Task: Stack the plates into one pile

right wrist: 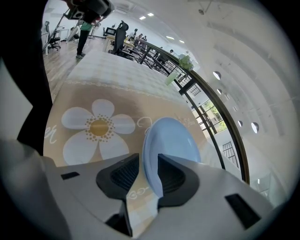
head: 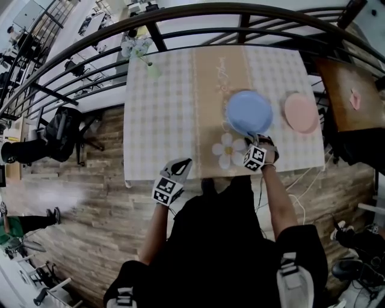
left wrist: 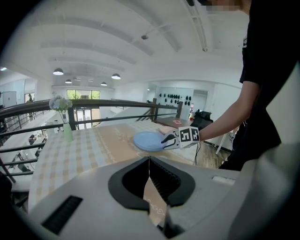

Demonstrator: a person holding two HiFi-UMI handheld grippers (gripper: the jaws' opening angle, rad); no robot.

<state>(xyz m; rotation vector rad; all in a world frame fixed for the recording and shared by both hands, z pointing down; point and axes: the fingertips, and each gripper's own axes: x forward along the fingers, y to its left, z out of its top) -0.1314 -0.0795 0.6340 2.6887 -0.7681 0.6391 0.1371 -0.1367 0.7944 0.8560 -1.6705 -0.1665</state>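
A light blue plate (head: 248,112) lies on the beige runner of the checked table (head: 159,120). A pink plate (head: 301,112) sits apart, to its right near the table's right edge. My right gripper (head: 258,139) is at the blue plate's near rim. In the right gripper view the plate's edge (right wrist: 171,140) stands between the spread jaws of that gripper (right wrist: 147,161), with a gap on the left side. My left gripper (head: 180,165) hovers at the table's front edge, left of the plates. In its own view the left gripper (left wrist: 149,161) has its jaws together, holding nothing, and the blue plate (left wrist: 147,140) shows ahead.
A glass vase with pale flowers (head: 150,66) stands at the table's far left corner. A dark curved railing (head: 180,18) runs behind the table. A brown side table (head: 343,90) stands to the right. A big white flower print (head: 228,149) marks the runner near the front edge.
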